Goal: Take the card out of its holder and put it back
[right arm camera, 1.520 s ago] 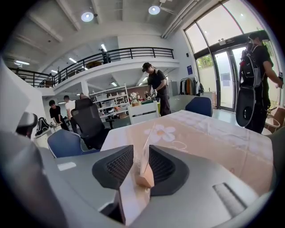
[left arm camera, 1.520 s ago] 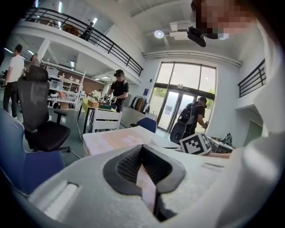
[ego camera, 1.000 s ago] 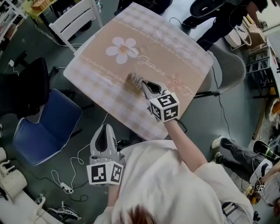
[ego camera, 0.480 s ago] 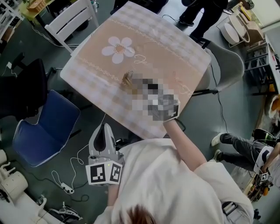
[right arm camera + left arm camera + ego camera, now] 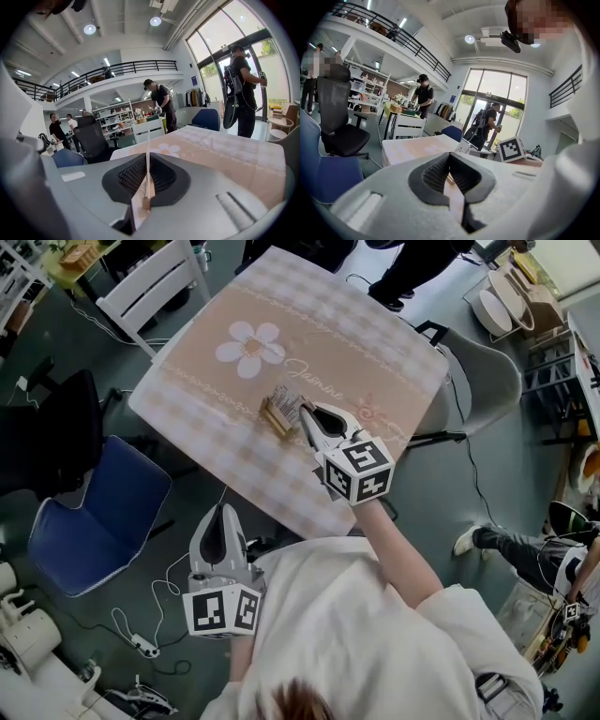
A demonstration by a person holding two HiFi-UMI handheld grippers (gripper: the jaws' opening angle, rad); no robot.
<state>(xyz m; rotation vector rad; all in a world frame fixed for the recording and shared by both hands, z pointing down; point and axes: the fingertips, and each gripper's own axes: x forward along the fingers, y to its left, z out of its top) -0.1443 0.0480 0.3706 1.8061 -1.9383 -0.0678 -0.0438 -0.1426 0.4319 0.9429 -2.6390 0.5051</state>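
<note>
**Item: card** (image 5: 148,157). It was pinched edge-on between the pads of the right gripper (image 5: 307,416), which were closed flat on its lower part, and most of it stood clear above the jaws.

**Location:** The card was held over the table (image 5: 394,352), just beside the wooden holder (image 5: 278,414). It was judged to be lifted out of the holder, though the foot of the card was not plainly shown.

**Appearance:** The card was thin, pale and stiff, and straight along its visible edge. No print could be read.

**Holder:** A small slatted block was set on the checked cloth (image 5: 234,442), near the flower print (image 5: 251,346).

**Left gripper** (image 5: 219,534): The jaws were pressed together on nothing. It was held below the table's near edge, well apart from the work.

**Step judged in hand:** Extraction was done or nearly done, and the return to the slot was not yet made.

**Handling advised:**
- The card was to be kept upright, lined up with the slot and lowered straight.
- The pinch was to be eased only once the foot was seated.
- Sideways pressure was to be avoided, since the light holder was judged likely to tip or slide.
</note>
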